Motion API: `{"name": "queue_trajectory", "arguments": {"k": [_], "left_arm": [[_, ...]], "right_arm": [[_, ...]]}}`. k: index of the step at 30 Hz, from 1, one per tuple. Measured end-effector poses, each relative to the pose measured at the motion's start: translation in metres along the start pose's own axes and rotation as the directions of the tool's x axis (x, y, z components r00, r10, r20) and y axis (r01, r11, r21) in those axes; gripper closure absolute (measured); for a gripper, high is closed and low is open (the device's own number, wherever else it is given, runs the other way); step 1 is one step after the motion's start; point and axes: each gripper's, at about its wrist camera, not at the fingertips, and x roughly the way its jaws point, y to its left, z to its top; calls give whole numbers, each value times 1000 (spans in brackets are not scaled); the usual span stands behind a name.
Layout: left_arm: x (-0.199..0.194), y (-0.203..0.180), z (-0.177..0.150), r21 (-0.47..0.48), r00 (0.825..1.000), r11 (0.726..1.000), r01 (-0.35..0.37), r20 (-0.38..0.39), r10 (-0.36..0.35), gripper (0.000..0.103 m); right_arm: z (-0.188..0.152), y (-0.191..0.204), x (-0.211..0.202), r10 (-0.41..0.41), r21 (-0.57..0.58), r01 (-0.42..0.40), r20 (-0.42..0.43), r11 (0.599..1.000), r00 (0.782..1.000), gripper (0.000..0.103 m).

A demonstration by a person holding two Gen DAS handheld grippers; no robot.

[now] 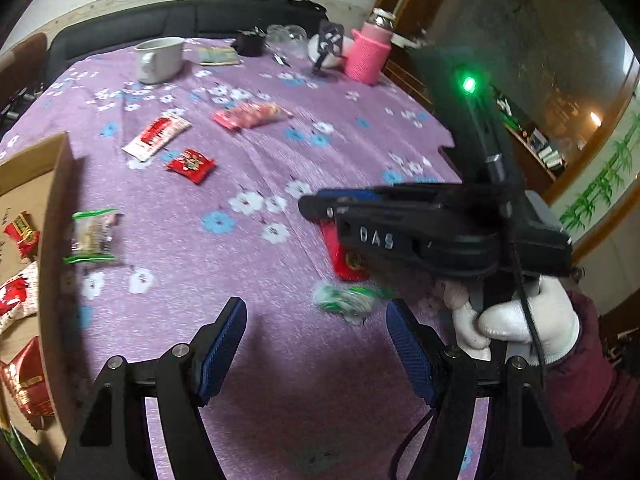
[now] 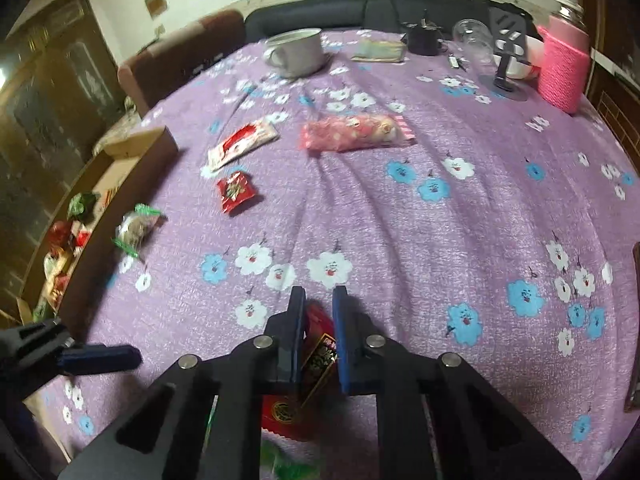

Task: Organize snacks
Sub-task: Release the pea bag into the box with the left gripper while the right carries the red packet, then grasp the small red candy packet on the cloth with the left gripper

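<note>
My right gripper (image 2: 317, 300) is shut on a red snack packet (image 2: 318, 354) and holds it low over the purple flowered tablecloth (image 2: 400, 220); in the left wrist view the right gripper (image 1: 316, 208) holds the red packet (image 1: 346, 258) at the right. My left gripper (image 1: 316, 312) is open and empty above the cloth. A green-white packet (image 1: 348, 298) lies just beyond its right finger. A cardboard box (image 1: 52, 240) holding several red packets stands at the left. Loose on the cloth lie a green-edged packet (image 1: 94, 236), a small red packet (image 1: 192, 165), a red-white packet (image 1: 158, 136) and a pink packet (image 1: 250, 115).
At the table's far side stand a white mug (image 1: 158, 58), a pink knitted bottle (image 1: 368, 54), a clear glass bowl (image 1: 286, 38), a black phone stand (image 1: 328, 46) and a small flat packet (image 1: 218, 56). A dark sofa (image 1: 180, 20) lies behind the table.
</note>
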Motion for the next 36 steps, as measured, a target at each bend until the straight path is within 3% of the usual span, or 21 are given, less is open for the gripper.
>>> {"name": "queue_trajectory", "arguments": {"k": [4,8,11,13,16,18,19,20,23,32,36], "left_arm": [[3,-2,9,39,999,998,-53,4,53,27],[13,29,47,-40,992,992,-119,26,120,27],[28,54,72,-103,991,986,-131,24,134,27],[44,62,90,-81,977,975,-208,29,211,27],[66,62,103,3,958,958,-285,28,285,27],[79,62,104,43,950,950,-311,4,311,39],[82,60,102,57,948,946,-318,-3,318,56],[81,58,99,67,948,945,-319,14,319,66],[75,56,96,58,954,952,-299,21,298,75],[32,55,75,-10,978,981,-194,75,194,75],[3,56,60,-36,983,989,-145,112,148,75]], "right_arm": [[4,-41,-5,-57,136,51,44,989,997,90],[3,-75,-11,12,267,-29,68,963,998,86],[2,-82,-16,28,296,-55,92,954,995,73],[3,-82,-21,23,296,-54,108,954,994,65],[3,-82,-21,36,294,-66,107,954,994,65],[3,-81,-19,41,295,-68,97,953,994,64],[2,-81,-19,43,297,-70,95,952,995,64],[2,-81,-19,47,300,-73,94,951,994,64],[3,-82,-17,50,305,-77,97,949,994,64],[-6,-80,-25,86,330,-113,94,937,992,63],[-24,-60,-39,81,327,-102,76,939,994,50]]}}
